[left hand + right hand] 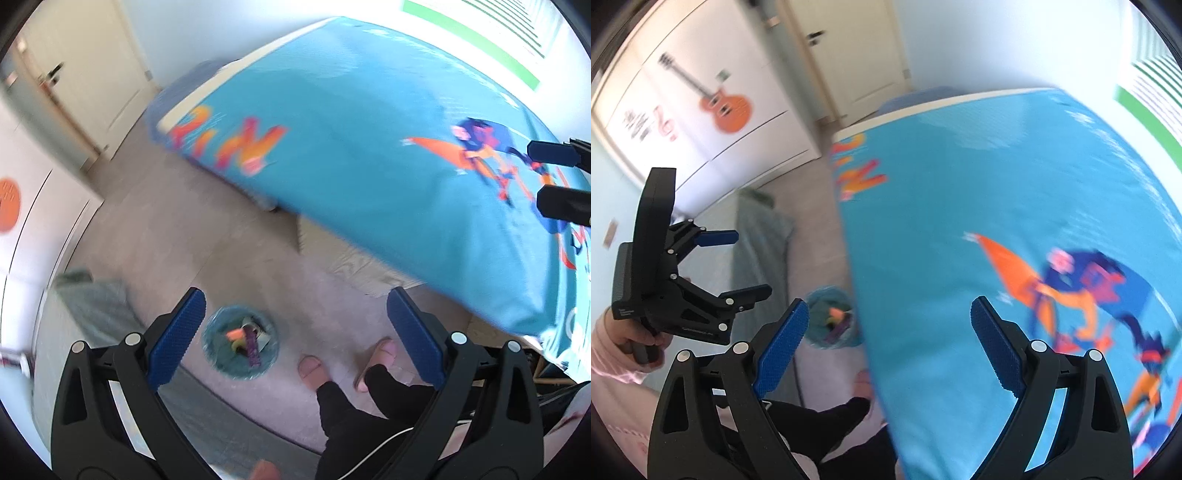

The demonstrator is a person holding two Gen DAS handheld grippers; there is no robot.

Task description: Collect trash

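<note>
While both of your grippers hang with nothing in them, the trash sits gathered in the teal bin (240, 341) on the floor, just off the near corner of the bed (369, 147). Your left gripper (295, 325) has its blue pads spread wide with only floor between them, and your right gripper (890, 332) likewise stands apart and empty, above the bed's edge. I judge both are held well above the bin because a drop has been made and you are free to look for more. Blur smears everything: the orange and purple scraps in the bin cannot be named. From the right wrist view the bed's edge cuts off part of the bin. Your slippered feet (347, 362) stand just beside the bin, and no loose trash is plain on the bed.
</note>
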